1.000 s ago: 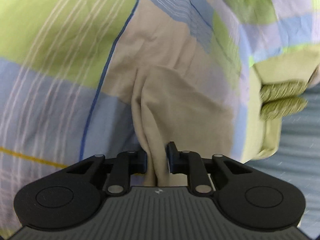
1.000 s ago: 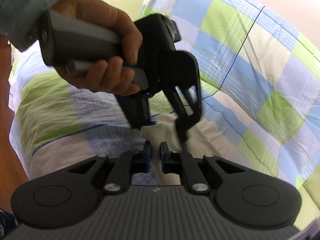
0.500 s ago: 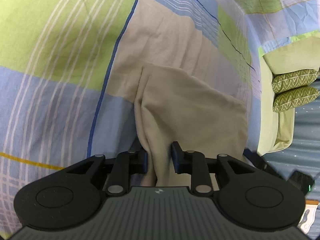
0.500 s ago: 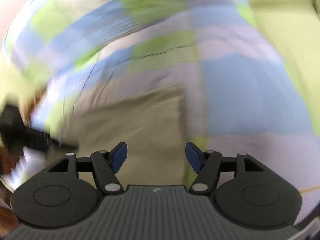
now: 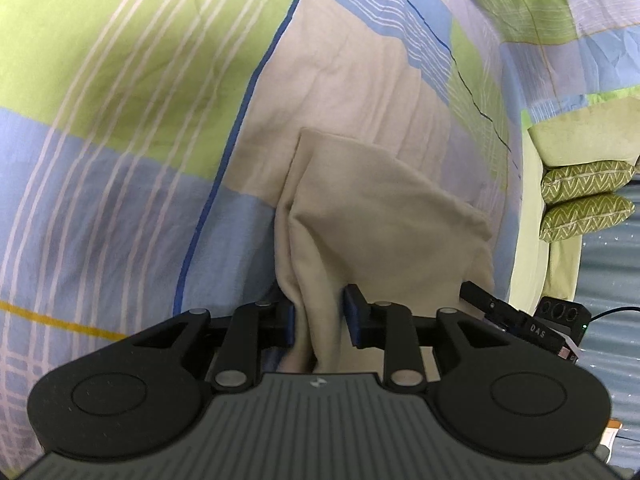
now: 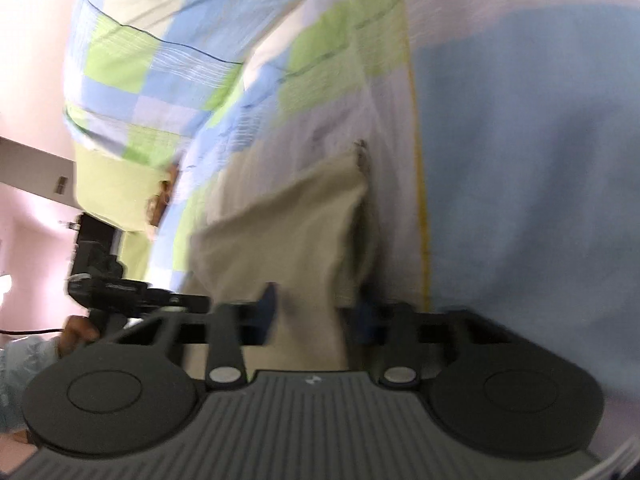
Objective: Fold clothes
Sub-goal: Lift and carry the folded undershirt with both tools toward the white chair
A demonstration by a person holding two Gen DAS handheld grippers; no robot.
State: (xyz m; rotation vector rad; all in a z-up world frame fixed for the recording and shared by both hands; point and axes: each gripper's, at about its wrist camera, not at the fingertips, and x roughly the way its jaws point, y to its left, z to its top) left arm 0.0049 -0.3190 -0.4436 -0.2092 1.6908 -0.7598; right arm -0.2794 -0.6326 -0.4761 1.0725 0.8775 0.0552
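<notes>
- Left claw [image 5: 319, 319] grips a bunched edge of the beige cloth [image 5: 384, 216]; both blue pads press the fabric, and the bunch is thick, so the jaws stand a little apart.
- Right claw [image 6: 316, 312] has just been closing, with the same beige cloth [image 6: 288, 224] between its jaws. That view is motion-blurred, but the pads look to be on the fabric, so I read it as a grip.
- Cloth lies on the bed, on a checked sheet [image 5: 120, 160] of green, blue and lilac squares; its far part rests flat, the near edge is lifted by the claws.
- Right claw also shows at the right edge of the left view, just beside the cloth's near corner.
- Step in hand, as I judge it: both near corners held, ready to carry the edge over for a fold.
- Do it well:
  - Confirm the right pinch holds all layers before lifting; a blurred closing may have caught only one.
  - Pull the two claws apart sideways first so the held edge goes taut and the slack between them clears.
  - Lift both to the same height, move together, keep the edge parallel to the far hem.
  - Lay down low and slow so the sheet underneath doesn't drag up.
- Risk: uneven layers in the left bunch give a skewed fold; regrip if the corner twists.
- Green cushions [image 5: 584, 204] sit well apart at the bed's side, no interference.
</notes>
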